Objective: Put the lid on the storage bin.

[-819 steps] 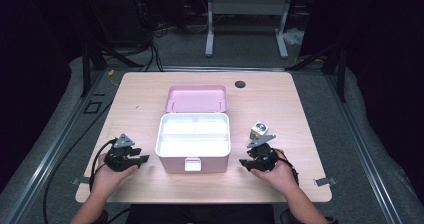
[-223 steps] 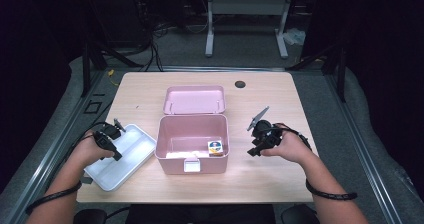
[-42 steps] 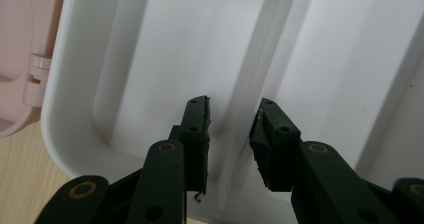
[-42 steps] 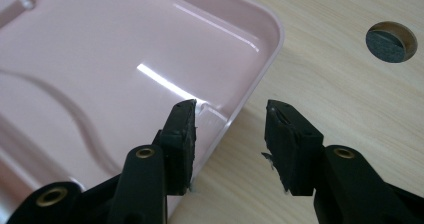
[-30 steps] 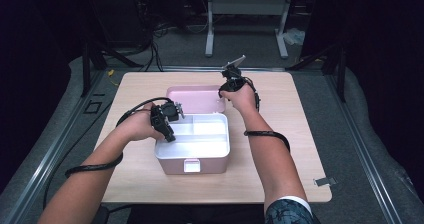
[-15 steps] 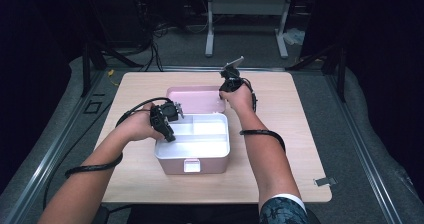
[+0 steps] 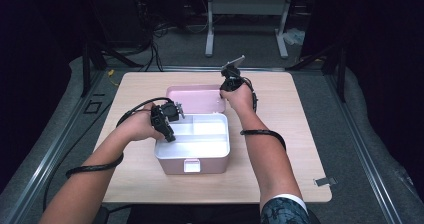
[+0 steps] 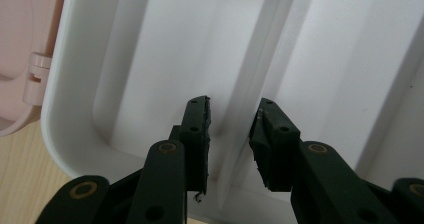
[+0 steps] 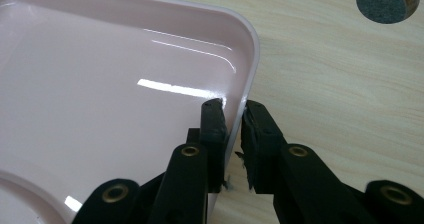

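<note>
Here's the pink storage box [image 7: 192, 156] sitting mid-table on the pale wooden table [image 7: 280, 169], its hinged lid [image 7: 195, 98] thrown open and lying flat behind it, and the white compartment tray [image 7: 200, 136] seated in the top of the box. Over on the far side, the right gripper [image 7: 229, 81] is down at the lid's right-hand edge, and the right gripper view tells it well: the lid's rim [image 9: 240, 84] runs straight between the two black jaws, one pad inside the glossy pink hollow, the other outside over the wood. Those jaws have just been closing, and now they stand narrow, pinching that rim between them. A round cable hole [image 9: 387, 1] in the tabletop sits off in that view's upper right corner. Meanwhile the left gripper [image 7: 167, 121] is planted at the tray's left end, and the left gripper view shows its jaws partway apart, straddling a raised divider rib [image 8: 245, 109] of the tray. Whether those pads actually press on the rib, I can't tell. A pink hinge tab [image 8: 37, 76] of the box peeks in at that view's left edge.
</note>
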Demonstrator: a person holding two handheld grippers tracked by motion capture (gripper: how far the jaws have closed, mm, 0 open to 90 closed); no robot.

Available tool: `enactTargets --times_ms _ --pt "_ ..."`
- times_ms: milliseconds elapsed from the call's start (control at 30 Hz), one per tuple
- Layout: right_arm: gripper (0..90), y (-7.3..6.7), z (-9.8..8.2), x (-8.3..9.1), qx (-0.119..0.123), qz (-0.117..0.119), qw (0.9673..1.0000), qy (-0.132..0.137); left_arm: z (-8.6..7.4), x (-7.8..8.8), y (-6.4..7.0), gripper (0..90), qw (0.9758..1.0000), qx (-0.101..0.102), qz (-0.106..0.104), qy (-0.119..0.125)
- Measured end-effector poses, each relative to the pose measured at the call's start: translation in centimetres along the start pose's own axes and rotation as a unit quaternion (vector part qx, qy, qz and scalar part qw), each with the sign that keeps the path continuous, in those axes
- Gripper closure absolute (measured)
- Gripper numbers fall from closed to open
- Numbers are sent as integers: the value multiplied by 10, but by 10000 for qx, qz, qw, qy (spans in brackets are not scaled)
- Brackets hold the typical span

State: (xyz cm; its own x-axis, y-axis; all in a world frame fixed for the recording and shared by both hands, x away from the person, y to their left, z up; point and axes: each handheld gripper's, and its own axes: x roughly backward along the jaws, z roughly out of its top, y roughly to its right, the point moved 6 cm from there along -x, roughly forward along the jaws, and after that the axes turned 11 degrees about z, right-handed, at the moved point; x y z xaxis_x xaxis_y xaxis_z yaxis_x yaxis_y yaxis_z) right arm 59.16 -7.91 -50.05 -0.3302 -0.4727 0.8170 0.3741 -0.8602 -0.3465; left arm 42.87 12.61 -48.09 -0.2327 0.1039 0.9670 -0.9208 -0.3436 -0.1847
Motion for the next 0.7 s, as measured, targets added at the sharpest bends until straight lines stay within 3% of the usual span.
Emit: enactTargets --times_ms 300,467,700 --pt "834 -8 5 24 65 146 9990 410 -1 0 0 686 10000 -13 -2 21" --pt "849 -18 7 45 252 127 9974 668 -1 0 0 685 10000 -7 -13 42" --pt "871 -37 -1 89 606 434 9907 1136 -2 0 0 687 10000 7 3 75"
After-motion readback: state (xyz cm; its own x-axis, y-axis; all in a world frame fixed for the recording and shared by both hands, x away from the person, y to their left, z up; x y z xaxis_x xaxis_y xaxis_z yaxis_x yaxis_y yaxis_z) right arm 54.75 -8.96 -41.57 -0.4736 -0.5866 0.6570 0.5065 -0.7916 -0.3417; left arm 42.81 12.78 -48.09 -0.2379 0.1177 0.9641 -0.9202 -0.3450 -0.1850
